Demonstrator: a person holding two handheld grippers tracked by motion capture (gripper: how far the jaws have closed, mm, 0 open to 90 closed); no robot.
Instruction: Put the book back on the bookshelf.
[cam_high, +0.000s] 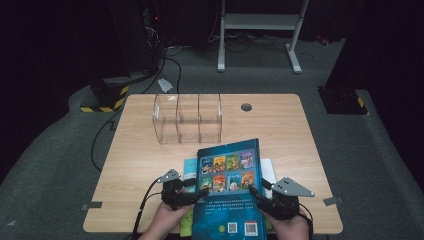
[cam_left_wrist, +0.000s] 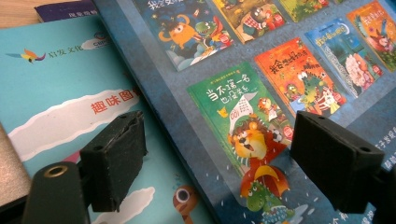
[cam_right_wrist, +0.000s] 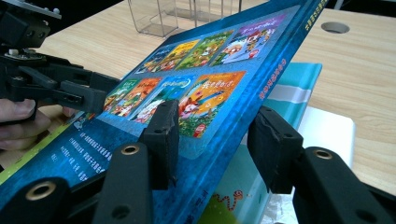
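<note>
Two tools are working at the near edge of the light wooden table. The right tool is straddling the right edge of one large dark-blue picture book, its jaws partly open, one above the cover and one below; whether they are pressing cannot be told. The left tool is standing wide open over that book's left edge, gripping nothing. Beneath are lying one turquoise book and one white book. One clear plastic three-compartment organiser is standing farther off, unobstructed.
</note>
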